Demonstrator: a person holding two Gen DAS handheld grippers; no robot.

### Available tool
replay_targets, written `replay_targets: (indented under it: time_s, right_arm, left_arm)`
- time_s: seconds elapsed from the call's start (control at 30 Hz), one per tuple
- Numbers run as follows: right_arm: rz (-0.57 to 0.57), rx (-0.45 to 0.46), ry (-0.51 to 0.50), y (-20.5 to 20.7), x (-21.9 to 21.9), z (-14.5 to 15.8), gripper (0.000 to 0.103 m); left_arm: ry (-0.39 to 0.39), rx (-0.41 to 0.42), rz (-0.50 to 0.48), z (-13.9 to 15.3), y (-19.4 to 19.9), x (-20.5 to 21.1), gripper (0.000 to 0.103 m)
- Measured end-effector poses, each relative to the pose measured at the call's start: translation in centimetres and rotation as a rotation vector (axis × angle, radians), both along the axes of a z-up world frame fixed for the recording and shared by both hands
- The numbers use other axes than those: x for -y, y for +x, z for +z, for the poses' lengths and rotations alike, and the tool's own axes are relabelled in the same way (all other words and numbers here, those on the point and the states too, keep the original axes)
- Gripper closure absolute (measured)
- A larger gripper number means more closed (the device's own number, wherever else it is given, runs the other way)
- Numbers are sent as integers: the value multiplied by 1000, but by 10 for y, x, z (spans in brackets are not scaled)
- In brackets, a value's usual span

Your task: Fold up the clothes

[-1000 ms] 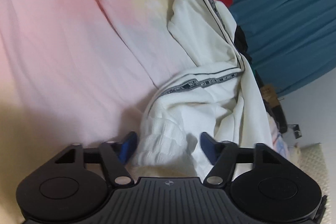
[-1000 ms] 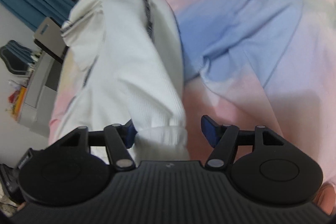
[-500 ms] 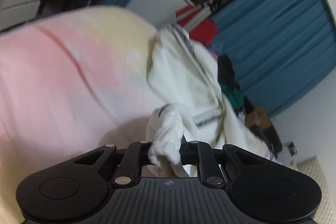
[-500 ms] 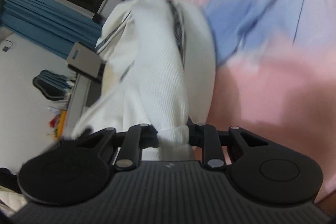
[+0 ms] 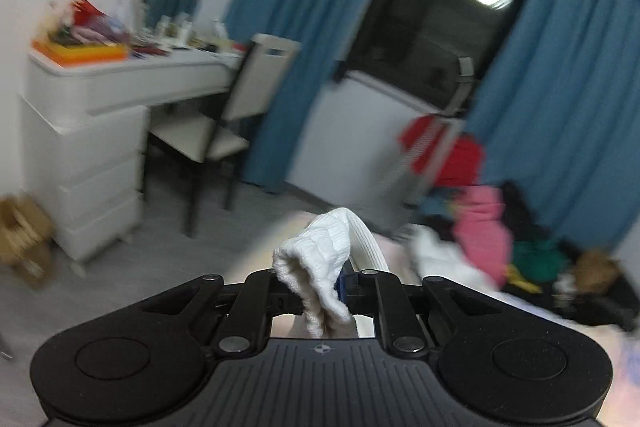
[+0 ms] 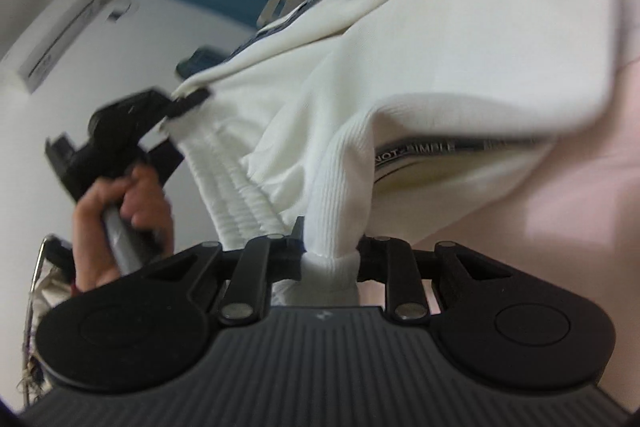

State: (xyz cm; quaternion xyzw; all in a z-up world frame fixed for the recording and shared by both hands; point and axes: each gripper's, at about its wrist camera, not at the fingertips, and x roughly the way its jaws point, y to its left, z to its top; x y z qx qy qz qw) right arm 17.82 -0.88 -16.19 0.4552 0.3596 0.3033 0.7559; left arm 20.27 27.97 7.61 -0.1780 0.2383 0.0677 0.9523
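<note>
The only lettering that can be read stands on the dark printed band (image 6: pixel 432 151) sewn along the white garment (image 6: pixel 460 39), seen from the right wrist: it reads roughly "NOT SIMPLE", in pale capitals. The band's further stretches carry more print, too blurred to make out.

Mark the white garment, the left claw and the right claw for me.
white garment (image 6: pixel 460 39), right wrist view, on the broad smooth panel above the printed stripe.
left claw (image 5: pixel 320 285), left wrist view, midway between its fingertips, on pinched ribbed cloth.
right claw (image 6: pixel 330 261), right wrist view, midway between its fingertips, on the bunched cuff.
</note>
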Motion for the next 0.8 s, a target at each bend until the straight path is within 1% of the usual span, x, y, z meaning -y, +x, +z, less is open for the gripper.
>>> replay_targets:
  time_s: [0.03, 0.07, 0.17, 0.23, 0.3, 0.33, 0.37, 0.4, 0.43, 0.47, 0.5, 0.53, 0.57, 0.6, 0.67, 0.73, 0.8]
  right_arm:
    - [22, 2, -8, 11, -15, -3, 79]
    - [42, 2, -24, 22, -30, -7, 79]
    - [87, -8, -108, 47, -58, -21, 79]
    - [112, -11, -169, 60, -68, -29, 76]
    - [134, 0, -197, 68, -72, -32, 72]
    - [144, 11, -206, 71, -71, -31, 70]
    - [154, 24, -220, 73, -71, -28, 65]
    - [164, 38, -236, 75, -71, -24, 56]
    - [174, 55, -254, 73, -71, -20, 51]
    - [185, 77, -274, 70, -71, -17, 43]
    - [196, 98, -295, 67, -73, -14, 37]
    - [206, 119, -315, 62, -72, -11, 34]
    - [212, 141, -331, 58, -65, -5, 31]
    - [218, 162, -347, 54, -59, 0, 30]
    - [227, 198, -377, 48, -46, 12, 30]
    - [213, 221, -402, 39, -34, 25, 30]
    - [187, 261, -439, 29, -22, 42, 30]
  left_arm:
    - [18, -18, 23, -9, 13, -11, 89]
    - [23, -47, 37, -24, 24, -18, 89]
    - [40, -132, 81, -71, 59, -40, 88]
    - [50, -188, 109, -102, 82, -54, 88]
    - [31, -225, 124, -129, 95, -60, 88]
    - [25, -233, 132, -136, 97, -62, 87]
    - [20, -241, 139, -143, 99, -64, 86]
    - [17, -239, 141, -146, 98, -64, 83]
    - [28, -238, 141, -145, 96, -63, 78]
    - [38, -237, 142, -144, 94, -63, 73]
    - [48, -240, 145, -143, 92, -65, 56]
    - [57, -246, 149, -143, 85, -68, 38]
    - [68, -249, 155, -140, 76, -67, 32]
    - [77, -252, 165, -135, 68, -66, 24]
    - [98, -234, 169, -121, 47, -58, 18]
    - [122, -214, 161, -106, 25, -48, 15]
    - [137, -185, 129, -92, 1, -31, 15]
